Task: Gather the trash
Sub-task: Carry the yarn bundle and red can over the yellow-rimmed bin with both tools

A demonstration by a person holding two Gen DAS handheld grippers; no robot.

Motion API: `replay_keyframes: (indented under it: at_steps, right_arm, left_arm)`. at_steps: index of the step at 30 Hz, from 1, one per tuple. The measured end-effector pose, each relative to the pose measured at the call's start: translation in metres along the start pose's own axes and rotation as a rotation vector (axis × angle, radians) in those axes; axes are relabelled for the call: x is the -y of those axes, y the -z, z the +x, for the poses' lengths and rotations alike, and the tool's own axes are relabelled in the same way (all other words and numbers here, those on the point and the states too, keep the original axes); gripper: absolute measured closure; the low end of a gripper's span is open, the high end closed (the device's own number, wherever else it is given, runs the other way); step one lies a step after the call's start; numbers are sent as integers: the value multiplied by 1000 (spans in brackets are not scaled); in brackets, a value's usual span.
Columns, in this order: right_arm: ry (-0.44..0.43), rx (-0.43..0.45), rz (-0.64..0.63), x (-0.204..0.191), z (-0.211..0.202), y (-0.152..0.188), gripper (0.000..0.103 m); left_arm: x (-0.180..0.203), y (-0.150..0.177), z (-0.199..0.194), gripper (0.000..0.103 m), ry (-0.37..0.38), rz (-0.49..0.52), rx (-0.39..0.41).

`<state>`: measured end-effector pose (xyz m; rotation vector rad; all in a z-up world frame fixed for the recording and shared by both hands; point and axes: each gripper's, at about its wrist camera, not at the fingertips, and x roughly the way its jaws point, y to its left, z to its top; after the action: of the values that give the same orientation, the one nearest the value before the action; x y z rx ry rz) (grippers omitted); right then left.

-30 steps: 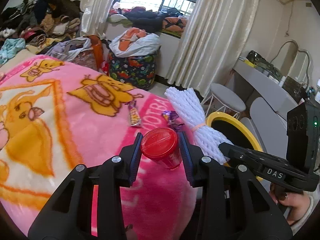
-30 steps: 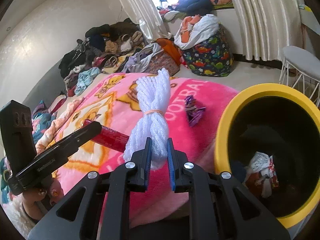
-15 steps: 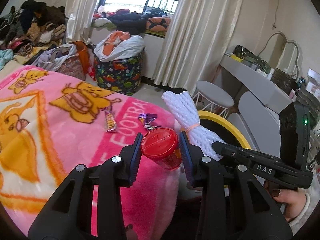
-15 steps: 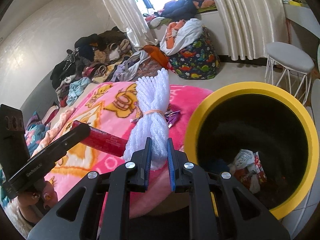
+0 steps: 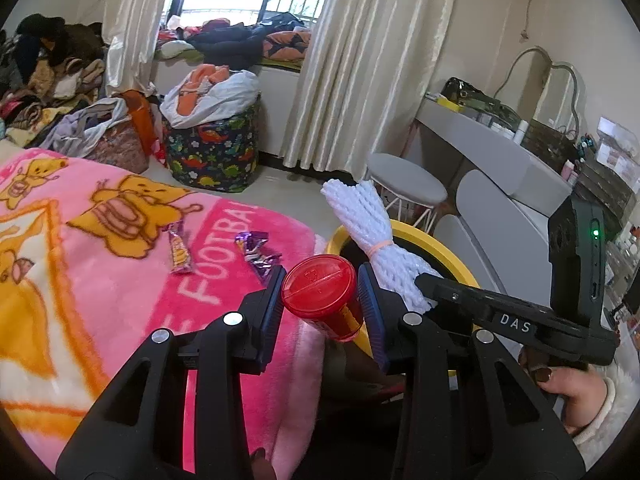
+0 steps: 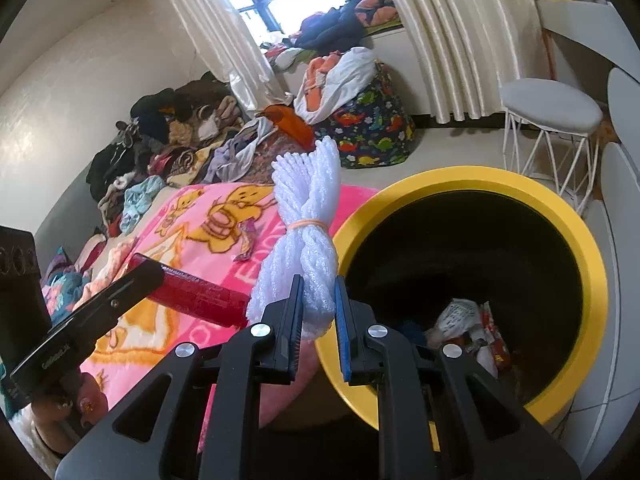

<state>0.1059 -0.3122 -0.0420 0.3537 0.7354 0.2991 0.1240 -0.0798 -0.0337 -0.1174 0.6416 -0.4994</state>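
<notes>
My left gripper (image 5: 320,300) is shut on a red plastic canister (image 5: 320,294), held over the edge of the pink blanket (image 5: 100,280). My right gripper (image 6: 318,312) is shut on a white foam-net bundle (image 6: 304,216) tied with a rubber band, held at the left rim of the yellow-rimmed trash bin (image 6: 560,216). The bin holds several wrappers (image 6: 468,320). The bundle (image 5: 372,232) and bin rim (image 5: 440,244) also show in the left wrist view. The canister (image 6: 196,296) shows in the right wrist view, left of the bundle. A yellow wrapper (image 5: 178,248) and a purple wrapper (image 5: 256,246) lie on the blanket.
A white stool (image 6: 552,108) stands behind the bin. A dinosaur-print laundry bag (image 5: 212,148) sits by the curtains (image 5: 360,60). Piled clothes (image 6: 168,136) lie at the far left. A grey desk (image 5: 500,152) with clutter is on the right.
Both grippers have moved right, from over the blanket toward the bin, each still holding its item. The bin now fills more of the right wrist view.
</notes>
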Motion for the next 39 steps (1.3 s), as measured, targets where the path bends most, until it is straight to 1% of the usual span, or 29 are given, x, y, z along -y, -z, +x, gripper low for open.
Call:
replay_keyframes:
  at_steps: [21,33,39]
  right_arm:
    - [79,58,100,46,-22,-2,88]
    - [158,79,155,78,-34,0,88]
    - [183,81,185,94,-37,2,88]
  left_arm:
    - [45,0,18,73,53,75,-28]
    - [75,4,40,73,98,123,-64]
    - [89,5,52,73,110,147,-82]
